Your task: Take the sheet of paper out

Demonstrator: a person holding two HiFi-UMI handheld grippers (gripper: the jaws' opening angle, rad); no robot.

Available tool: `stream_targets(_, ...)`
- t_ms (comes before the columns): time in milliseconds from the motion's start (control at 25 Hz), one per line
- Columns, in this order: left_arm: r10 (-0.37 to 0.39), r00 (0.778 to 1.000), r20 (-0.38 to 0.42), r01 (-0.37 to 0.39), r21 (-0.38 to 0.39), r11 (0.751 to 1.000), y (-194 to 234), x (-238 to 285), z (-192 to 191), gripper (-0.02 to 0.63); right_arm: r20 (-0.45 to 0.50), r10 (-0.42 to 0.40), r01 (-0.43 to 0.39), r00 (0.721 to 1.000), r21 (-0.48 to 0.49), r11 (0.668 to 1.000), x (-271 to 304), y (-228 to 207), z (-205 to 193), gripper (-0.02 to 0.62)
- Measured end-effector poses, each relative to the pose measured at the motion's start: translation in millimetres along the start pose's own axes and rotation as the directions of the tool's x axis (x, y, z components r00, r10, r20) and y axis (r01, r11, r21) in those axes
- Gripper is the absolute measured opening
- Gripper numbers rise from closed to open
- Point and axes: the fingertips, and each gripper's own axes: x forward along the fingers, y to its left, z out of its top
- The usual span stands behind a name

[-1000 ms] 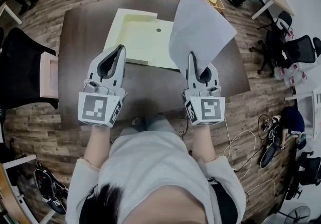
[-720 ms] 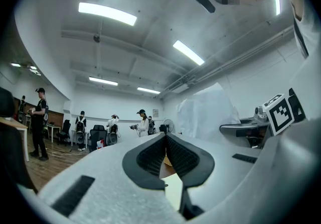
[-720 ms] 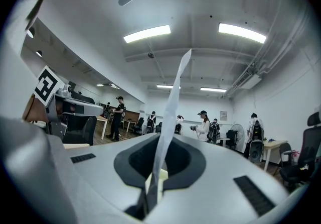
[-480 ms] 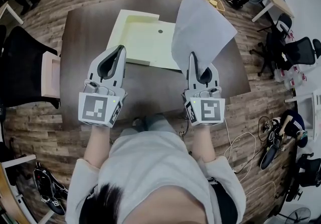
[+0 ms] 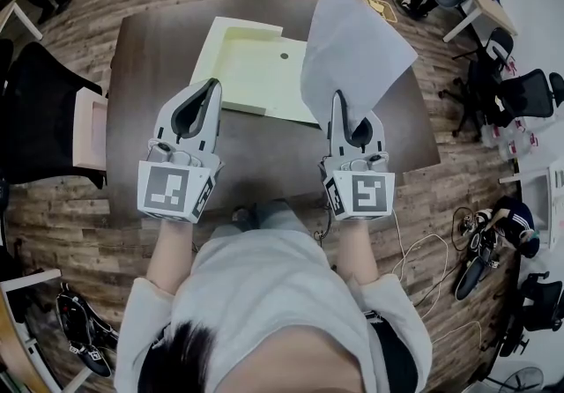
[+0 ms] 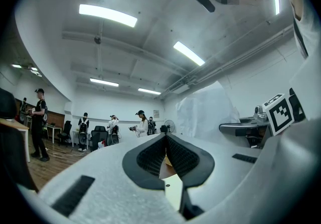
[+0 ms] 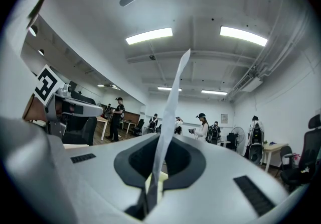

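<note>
A white sheet of paper (image 5: 354, 37) stands upright in the air over the right half of the dark table (image 5: 150, 56). My right gripper (image 5: 337, 97) is shut on its lower corner. In the right gripper view the sheet (image 7: 173, 95) rises edge-on from between the closed jaws of the right gripper (image 7: 164, 141). A pale yellow open folder (image 5: 251, 65) lies flat on the table beyond both grippers. My left gripper (image 5: 211, 83) hovers level at the left, shut with nothing in it, its tips (image 6: 165, 136) touching. From the left gripper view, the sheet (image 6: 208, 112) shows at the right.
A pinkish chair seat (image 5: 85, 131) and a black chair (image 5: 35, 114) stand at the table's left edge. Office chairs (image 5: 520, 87) and cables (image 5: 423, 246) lie on the wooden floor to the right. Several people (image 6: 39, 122) stand far off in the room.
</note>
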Motion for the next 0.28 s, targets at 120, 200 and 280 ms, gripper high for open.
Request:
stream_targets(120, -0.002, 1.000, 0.003, 0.002, 0.000, 1.000, 0.3, -1.0, 0.1, 0.008, 0.001, -0.005, 0.005, 1.000, 0.003, 1.000, 0.0, 0.8, -0.1, 0.015)
stream_targets(200, -0.002, 1.000, 0.005, 0.002, 0.000, 1.000, 0.8, -1.3, 0.0, 0.008, 0.001, -0.002, 0.002, 1.000, -0.011, 1.000, 0.4, 1.7, -0.4, 0.015)
stream_targets(280, -0.003, 1.000, 0.005, 0.003, 0.000, 1.000, 1.4, -1.5, -0.2, 0.008, 0.000, 0.000, 0.000, 1.000, -0.022, 1.000, 1.0, 2.9, -0.6, 0.015)
